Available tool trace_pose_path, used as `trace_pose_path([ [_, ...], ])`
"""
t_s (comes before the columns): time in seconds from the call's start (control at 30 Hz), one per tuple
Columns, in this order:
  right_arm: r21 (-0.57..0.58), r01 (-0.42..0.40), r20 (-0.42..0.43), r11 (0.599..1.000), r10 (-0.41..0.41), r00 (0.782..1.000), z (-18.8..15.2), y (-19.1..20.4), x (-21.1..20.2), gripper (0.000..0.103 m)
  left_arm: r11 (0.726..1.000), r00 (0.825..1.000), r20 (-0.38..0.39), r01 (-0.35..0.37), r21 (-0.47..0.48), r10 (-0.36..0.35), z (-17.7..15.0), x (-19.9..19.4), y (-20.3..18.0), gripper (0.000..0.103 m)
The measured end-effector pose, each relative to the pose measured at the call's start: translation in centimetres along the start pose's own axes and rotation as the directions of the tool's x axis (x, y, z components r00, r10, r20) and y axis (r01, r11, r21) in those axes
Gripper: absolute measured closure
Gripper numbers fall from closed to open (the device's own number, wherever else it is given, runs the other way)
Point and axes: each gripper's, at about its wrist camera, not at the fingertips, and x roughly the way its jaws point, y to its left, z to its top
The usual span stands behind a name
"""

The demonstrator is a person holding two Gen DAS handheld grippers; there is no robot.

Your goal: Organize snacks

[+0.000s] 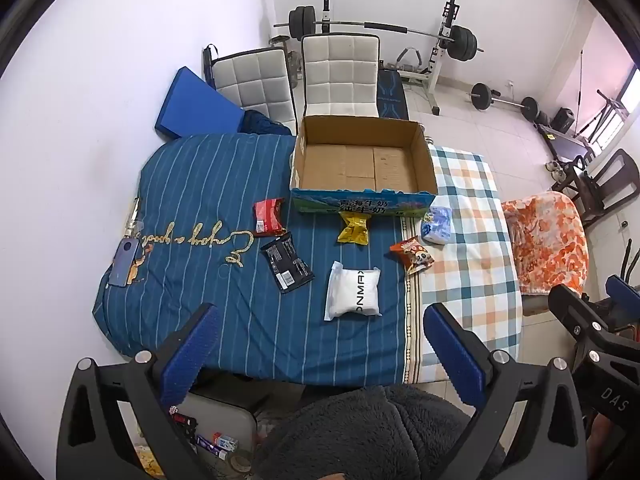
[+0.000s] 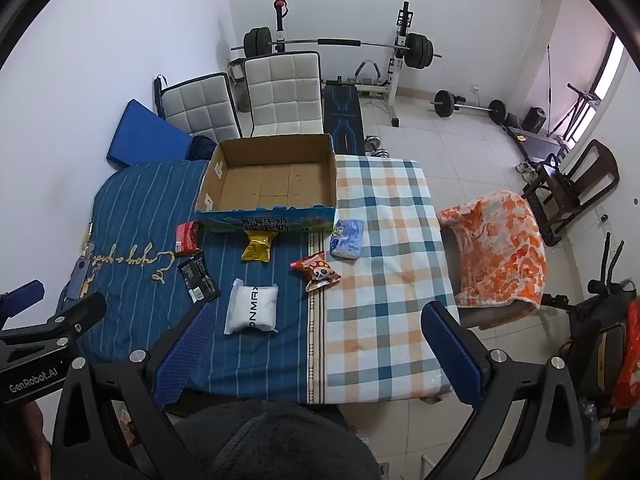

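Lengthwise, white packet (image 1: 353, 290) toward box (image 1: 362, 200).

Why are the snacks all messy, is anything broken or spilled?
Nothing looks broken or spilled. The cardboard box is empty, and six packets lie scattered before it, like the white packet and yellow packet. They just aren't packed yet.

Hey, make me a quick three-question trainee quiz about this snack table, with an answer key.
1. True or false: the open cardboard box already holds snacks.
2. Which lies nearest the box's front wall: A) white pillow-shaped packet, B) yellow foil snack bag, C) black flat wrapper?
3. Fill in: the left gripper and right gripper are both ____.

Key: 1 false; 2 B; 3 open.
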Motion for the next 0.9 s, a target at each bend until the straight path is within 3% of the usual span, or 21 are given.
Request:
trace_pose_path([
  [0.9, 0.01, 0.003, 0.026, 1.0, -0.003, 1.0, 0.1, 0.4, -0.2, 0.0, 1.0, 0.998, 0.057, -0.011, -0.015, 0.012, 0.8, -0.6, 1.6, 0.0],
])
